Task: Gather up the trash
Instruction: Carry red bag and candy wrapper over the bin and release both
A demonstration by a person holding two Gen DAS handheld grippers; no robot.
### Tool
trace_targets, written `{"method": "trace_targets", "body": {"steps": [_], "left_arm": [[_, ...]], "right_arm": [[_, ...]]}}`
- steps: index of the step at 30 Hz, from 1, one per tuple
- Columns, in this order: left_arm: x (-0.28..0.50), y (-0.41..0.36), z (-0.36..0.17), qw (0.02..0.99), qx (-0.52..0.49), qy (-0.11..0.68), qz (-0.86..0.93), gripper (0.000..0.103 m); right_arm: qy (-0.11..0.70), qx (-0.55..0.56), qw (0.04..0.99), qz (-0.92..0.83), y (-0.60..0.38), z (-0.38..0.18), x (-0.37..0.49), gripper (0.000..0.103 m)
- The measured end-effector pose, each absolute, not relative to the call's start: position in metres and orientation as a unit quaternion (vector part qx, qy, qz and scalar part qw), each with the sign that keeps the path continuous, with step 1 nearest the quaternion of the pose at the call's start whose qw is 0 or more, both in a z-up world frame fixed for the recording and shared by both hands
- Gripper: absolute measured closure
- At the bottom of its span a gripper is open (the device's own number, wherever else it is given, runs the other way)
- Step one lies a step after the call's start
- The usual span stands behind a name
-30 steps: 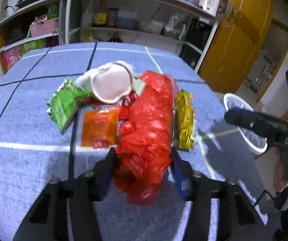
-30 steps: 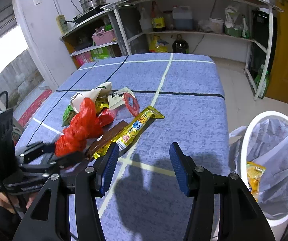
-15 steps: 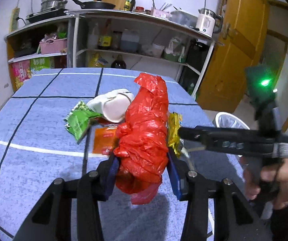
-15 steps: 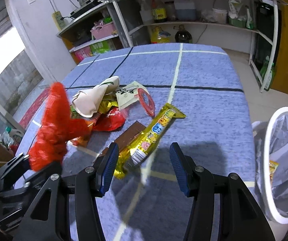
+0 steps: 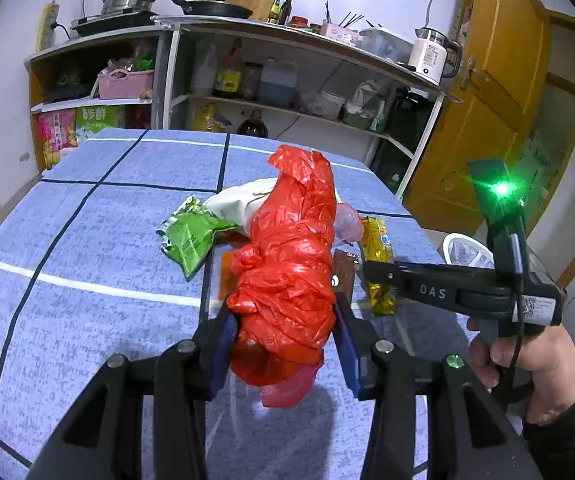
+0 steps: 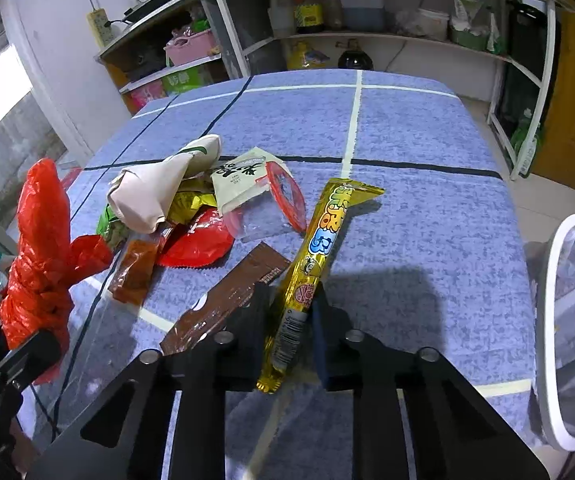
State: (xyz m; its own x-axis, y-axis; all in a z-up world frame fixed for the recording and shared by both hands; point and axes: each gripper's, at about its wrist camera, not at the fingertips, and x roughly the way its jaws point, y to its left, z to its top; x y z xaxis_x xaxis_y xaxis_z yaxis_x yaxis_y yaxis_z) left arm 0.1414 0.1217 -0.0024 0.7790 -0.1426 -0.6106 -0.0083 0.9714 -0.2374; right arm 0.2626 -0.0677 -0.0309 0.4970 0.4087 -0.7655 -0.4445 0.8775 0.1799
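Note:
My left gripper (image 5: 283, 340) is shut on a crumpled red plastic bag (image 5: 291, 264) and holds it above the blue table (image 5: 87, 264); the bag also shows at the left of the right wrist view (image 6: 43, 248). My right gripper (image 6: 289, 312) has its fingers on both sides of a long yellow snack wrapper (image 6: 319, 248) lying on the table; the jaws are narrow around it. The pile of trash holds a brown wrapper (image 6: 227, 300), a beige paper cup (image 6: 159, 188), a green packet (image 5: 191, 240) and a red packet (image 6: 199, 244).
A white bin (image 6: 571, 320) with a clear liner stands on the floor right of the table, also in the left wrist view (image 5: 467, 248). Kitchen shelves (image 5: 287, 92) stand behind the table. A yellow door (image 5: 499, 92) is at the right.
My left gripper has lifted the red bag off the table. My right gripper has moved forward and narrowed its jaws around the yellow wrapper's near end.

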Motion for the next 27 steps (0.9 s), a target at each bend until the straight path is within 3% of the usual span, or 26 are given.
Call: {"method": "trace_targets", "body": {"steps": [8,27], "left_arm": [[0.145,0.098,0.004,0.938,-0.105,0.325,-0.059,0.056],[0.180,-0.027,0.027,0.930,-0.075,0.319,-0.164,0.056]], "right_arm": [[0.398,-0.019,0.885,0.241,-0.106,-0.008,0.238,0.093],[0.353,0.023,0.920,0.168,-0.240,0.024,0.201,0.093]]}}
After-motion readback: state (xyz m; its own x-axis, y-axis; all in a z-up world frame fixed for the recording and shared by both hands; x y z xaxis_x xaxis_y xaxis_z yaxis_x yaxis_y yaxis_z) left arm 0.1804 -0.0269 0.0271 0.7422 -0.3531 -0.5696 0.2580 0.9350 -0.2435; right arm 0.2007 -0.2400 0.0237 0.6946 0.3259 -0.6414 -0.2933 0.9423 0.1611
